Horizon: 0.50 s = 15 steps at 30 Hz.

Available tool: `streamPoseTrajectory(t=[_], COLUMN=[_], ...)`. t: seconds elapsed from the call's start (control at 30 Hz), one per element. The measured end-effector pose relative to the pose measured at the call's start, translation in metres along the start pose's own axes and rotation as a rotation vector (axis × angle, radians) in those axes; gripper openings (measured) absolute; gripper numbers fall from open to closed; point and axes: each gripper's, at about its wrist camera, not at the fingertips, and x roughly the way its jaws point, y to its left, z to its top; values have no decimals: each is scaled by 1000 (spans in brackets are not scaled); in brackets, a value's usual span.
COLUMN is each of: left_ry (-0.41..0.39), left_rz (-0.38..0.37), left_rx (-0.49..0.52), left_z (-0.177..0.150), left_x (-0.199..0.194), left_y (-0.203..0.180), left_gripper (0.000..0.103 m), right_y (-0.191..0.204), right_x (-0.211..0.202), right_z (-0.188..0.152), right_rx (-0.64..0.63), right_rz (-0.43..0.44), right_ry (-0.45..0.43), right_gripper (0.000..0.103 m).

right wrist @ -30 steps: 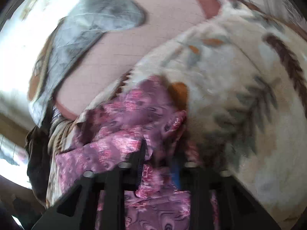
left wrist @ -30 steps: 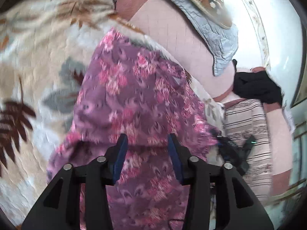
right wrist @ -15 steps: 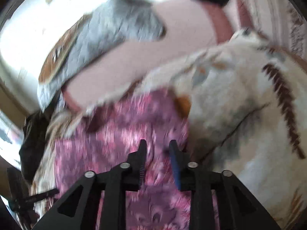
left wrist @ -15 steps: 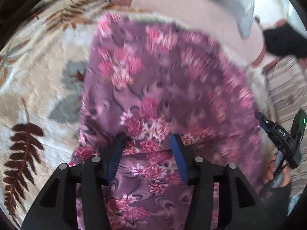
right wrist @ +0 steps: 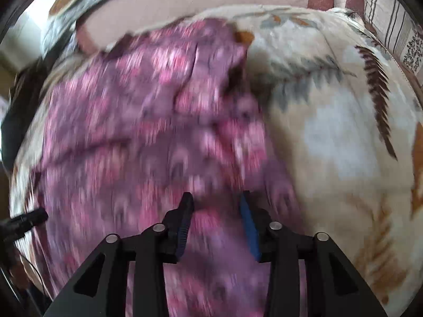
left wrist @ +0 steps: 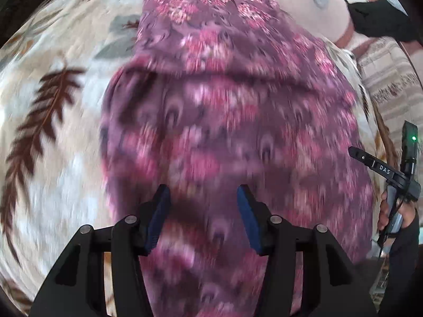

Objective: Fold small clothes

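Left wrist view: left tongs [left wrist: 203, 198] hovering parted, empty, over the purple floral garment [left wrist: 232, 111] lying on the leaf-print blanket [left wrist: 53, 121]. Right wrist view: right tongs [right wrist: 216, 206] just opening, nothing gripped, above garment [right wrist: 137, 137]; blanket [right wrist: 330, 137] covering the bed

Your grippers [left wrist: 202, 198] are black with blue pads [left wrist: 158, 218], silver screws [left wrist: 275, 219], and your sleeve [left wrist: 404, 248] is dark.

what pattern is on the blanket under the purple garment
Cream blanket with brown and grey leaf prints, clearest in the left wrist view.
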Motion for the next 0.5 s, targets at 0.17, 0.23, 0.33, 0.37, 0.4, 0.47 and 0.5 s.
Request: streamPoseTrajectory(t=[0.17,0.23,0.33,0.37,0.4,0.47,0.5], left_ry=[6,13,31,36,47,67,84], left_rz=[-44,-43,-41,-39,-45,-74,-96], left_rx=[2,-1,1,0,-6,-26,-37], left_z=[-37,-51,-71,-76,-86,-104,-113], left_x=[-25,-34,-43,-45,-47,-50,-50], left_y=[9,16,26,30,35,44,48], left_gripper=[51,51,51,51,51,51,51], right_y=[2,1,-6,-10,-18,-38,-50], right_x=[-18,-25,-39,-46,-53,-67,-73], right_z=[-51,-68,-95,-103,-111,-125,-132], right_rx=[-63,-68,-63,-55,-29,33,67], right_rz=[-33,-42,-42,-43,-35,-14,-5], right_ry=[43,50,38,30,21,1,-5], right_gripper=[51,56,57,57,57,57,57])
